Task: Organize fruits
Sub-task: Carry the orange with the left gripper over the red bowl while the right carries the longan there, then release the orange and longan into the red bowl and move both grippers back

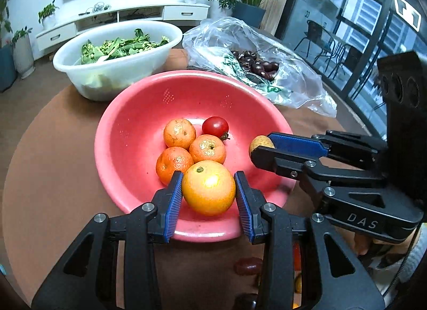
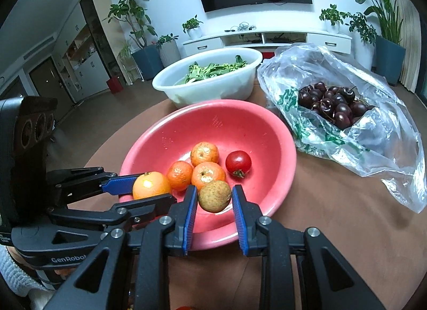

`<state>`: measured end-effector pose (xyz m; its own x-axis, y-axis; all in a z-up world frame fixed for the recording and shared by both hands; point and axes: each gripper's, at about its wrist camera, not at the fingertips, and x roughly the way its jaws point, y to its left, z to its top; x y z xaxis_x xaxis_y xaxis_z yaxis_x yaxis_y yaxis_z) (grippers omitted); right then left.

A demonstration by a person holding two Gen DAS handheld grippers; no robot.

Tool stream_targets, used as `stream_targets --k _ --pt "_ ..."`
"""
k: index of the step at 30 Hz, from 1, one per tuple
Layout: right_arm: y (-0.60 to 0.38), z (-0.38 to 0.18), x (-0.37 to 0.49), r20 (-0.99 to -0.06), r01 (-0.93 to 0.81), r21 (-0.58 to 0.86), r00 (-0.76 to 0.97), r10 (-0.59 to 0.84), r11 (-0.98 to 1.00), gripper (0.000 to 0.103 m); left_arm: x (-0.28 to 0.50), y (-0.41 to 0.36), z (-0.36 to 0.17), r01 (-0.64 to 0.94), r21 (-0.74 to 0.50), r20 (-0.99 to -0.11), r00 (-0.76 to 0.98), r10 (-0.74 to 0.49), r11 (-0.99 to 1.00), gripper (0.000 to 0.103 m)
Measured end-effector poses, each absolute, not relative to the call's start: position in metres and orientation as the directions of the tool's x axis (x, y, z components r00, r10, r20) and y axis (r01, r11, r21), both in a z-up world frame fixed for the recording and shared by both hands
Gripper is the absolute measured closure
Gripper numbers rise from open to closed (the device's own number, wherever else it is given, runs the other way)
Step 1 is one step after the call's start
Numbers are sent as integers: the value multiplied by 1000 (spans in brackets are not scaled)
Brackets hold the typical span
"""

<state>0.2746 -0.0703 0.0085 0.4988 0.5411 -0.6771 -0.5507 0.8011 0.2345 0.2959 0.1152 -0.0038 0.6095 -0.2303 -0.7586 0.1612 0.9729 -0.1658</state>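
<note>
Left claw (image 1: pixel 208 190) grips an orange (image 1: pixel 208 187) between its blue pads, holding it over the near rim of the red bowl (image 1: pixel 128 134). Right claw (image 2: pixel 214 195) is clamped on a small brownish fruit (image 2: pixel 214 196), also above the bowl's near edge, just beside the left one. Inside the bowl lie three mandarins (image 1: pixel 179 133) bunched together and touching, with a tomato (image 1: pixel 215 126) just beside them. Behind the bowl on the brown worktop (image 1: pixel 53 150) stands a white basin (image 1: pixel 112 54) of leafy greens (image 1: pixel 122 46). To the right of the basin sits a clear plastic bag (image 2: pixel 373 134), open, with dark cherries (image 2: pixel 333 104) in it.
</note>
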Motion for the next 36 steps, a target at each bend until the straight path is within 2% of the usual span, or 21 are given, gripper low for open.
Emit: stream_targets --k 3,7,12,25,36 --pt "-71 9 273 -675 -552 231 503 540 801 74 297 112 -5 167 -140 -761 612 -214 976 66" --pt "-72 9 272 -674 -548 229 507 537 805 73 296 115 -4 160 -139 -757 620 -209 977 60" --pt "-77 16 268 -657 -542 229 527 540 808 59 293 119 -2 146 -144 -750 630 -204 979 59" --pt "-99 41 223 -598 -544 238 571 563 805 59 236 120 17 128 -179 -710 670 -218 976 59" --pt "-116 22 165 -621 -540 232 558 551 809 59 166 114 10 125 -194 -719 657 -228 973 59"
